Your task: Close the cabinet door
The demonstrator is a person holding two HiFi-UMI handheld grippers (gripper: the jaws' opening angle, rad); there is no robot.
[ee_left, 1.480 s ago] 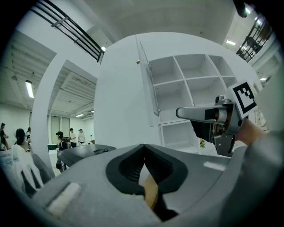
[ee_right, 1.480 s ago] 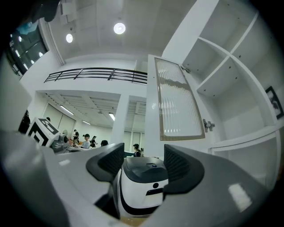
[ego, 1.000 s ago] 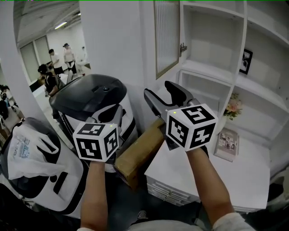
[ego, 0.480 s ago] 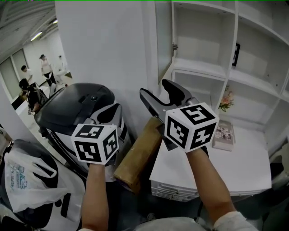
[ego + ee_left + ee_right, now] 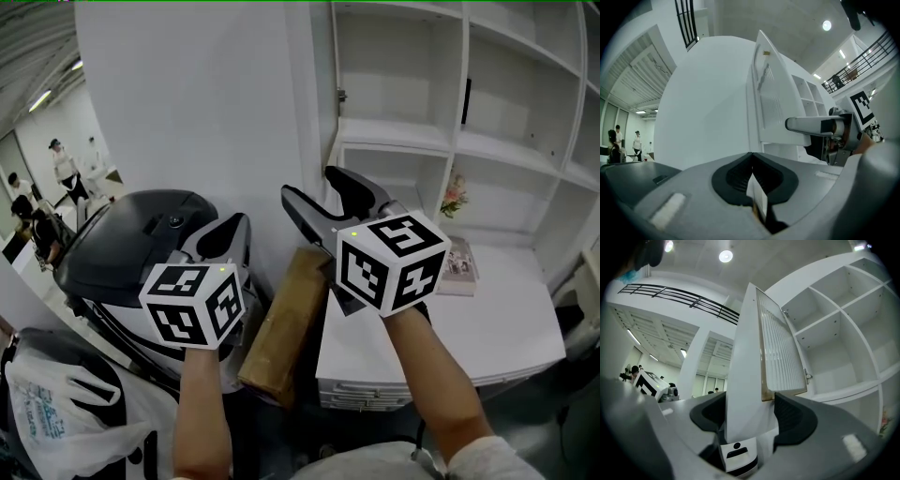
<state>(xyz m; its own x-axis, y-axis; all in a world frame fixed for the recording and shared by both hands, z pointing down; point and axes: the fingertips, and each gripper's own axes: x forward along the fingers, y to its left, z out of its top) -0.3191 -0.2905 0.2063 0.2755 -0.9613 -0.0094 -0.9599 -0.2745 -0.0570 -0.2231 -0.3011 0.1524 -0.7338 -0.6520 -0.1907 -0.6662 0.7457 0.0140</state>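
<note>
The cabinet door (image 5: 780,348) stands edge-on ahead of the parted right gripper (image 5: 314,185), apparently untouched; the left gripper (image 5: 230,230) is pressed together.

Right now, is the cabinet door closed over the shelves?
No, the cabinet door stands swung out, leaving the shelves exposed in the right gripper view.

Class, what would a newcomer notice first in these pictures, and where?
The left gripper and right gripper, boldly marked in black and white, fill the head view's foreground. Beyond them the white cabinet door stands open, showing between the right gripper's parted jaws in its own view.
</note>
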